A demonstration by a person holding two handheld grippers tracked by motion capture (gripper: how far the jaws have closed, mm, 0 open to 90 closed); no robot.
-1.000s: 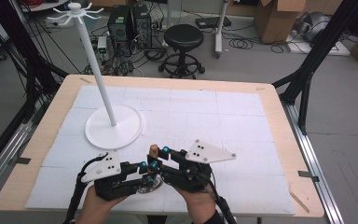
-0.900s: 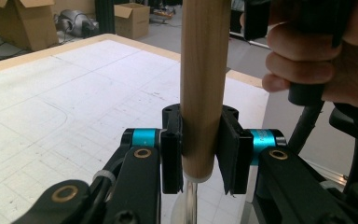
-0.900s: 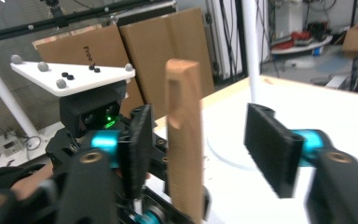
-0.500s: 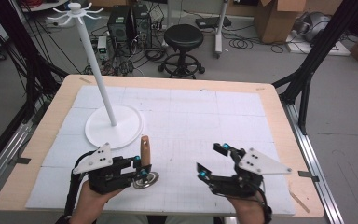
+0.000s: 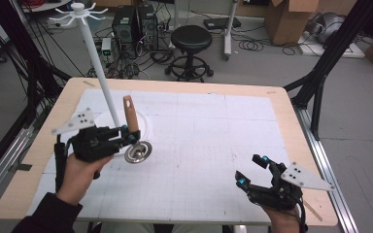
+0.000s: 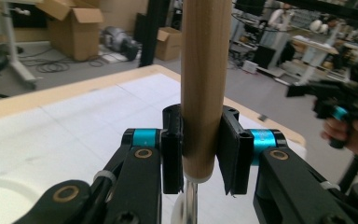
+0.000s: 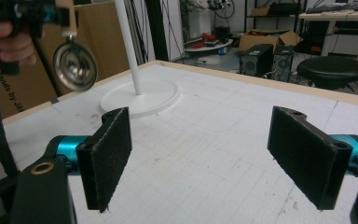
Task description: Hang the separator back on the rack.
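High view, left gripper (image 5: pixel 128 137) pinching wooden-handled round steel ladle (image 5: pixel 135 138) upright near table's (image 5: pixel 184 86) left edge, right gripper (image 5: pixel 251 171) hanging spread wide by near right corner.

You are holding the left tool (image 5: pixel 128 136) up off the desk (image 5: pixel 272 121) at its left side, your left hand (image 5: pixel 80 170) wrapping the grip, dark sleeve (image 5: pixel 43 216) coming in from the bottom edge. Its jaws are pinching a wooden handle (image 6: pixel 203 84) standing upright between the pads. You are keeping the right tool (image 5: pixel 252 172) low near the desk's front right corner, jaws gaping wide with nothing between, pointing toward the left.
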